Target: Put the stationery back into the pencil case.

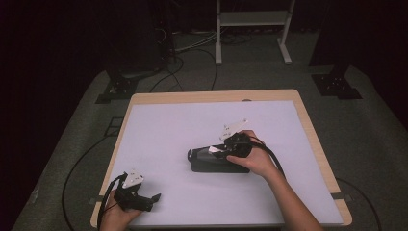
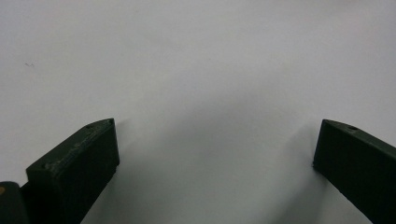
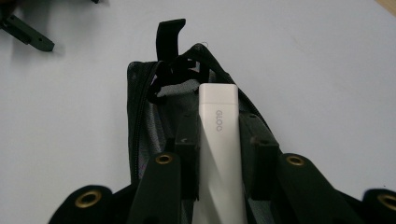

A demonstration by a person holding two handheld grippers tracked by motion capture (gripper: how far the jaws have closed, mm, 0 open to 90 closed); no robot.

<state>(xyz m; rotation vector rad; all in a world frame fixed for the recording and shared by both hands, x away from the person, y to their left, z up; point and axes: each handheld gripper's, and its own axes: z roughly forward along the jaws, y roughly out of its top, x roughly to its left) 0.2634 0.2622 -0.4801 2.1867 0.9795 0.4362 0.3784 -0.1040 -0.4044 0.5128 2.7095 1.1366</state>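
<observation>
A black zippered pouch (image 1: 211, 161) lies open near the middle of the white table top (image 1: 168, 125). My right gripper (image 1: 226, 149) hangs over its right end, shut on a white glue stick (image 3: 219, 140) marked "GLOO". The stick's far end reaches into the pouch (image 3: 144, 116) opening, beside the zipper and a black pull tab (image 3: 168, 35). Both pads (image 3: 254, 140) press the stick's sides. My left gripper (image 1: 151, 198) rests low at the table's front left corner, jaws wide open over bare white surface (image 2: 201, 70), nothing between them.
The table has a wooden rim (image 1: 317, 139). Cables (image 1: 77, 168) run across the grey floor at left, and black stand bases (image 1: 122, 86) and a white frame (image 1: 252, 29) stand behind the table. The other gripper (image 3: 28, 32) shows at the right gripper view's top left.
</observation>
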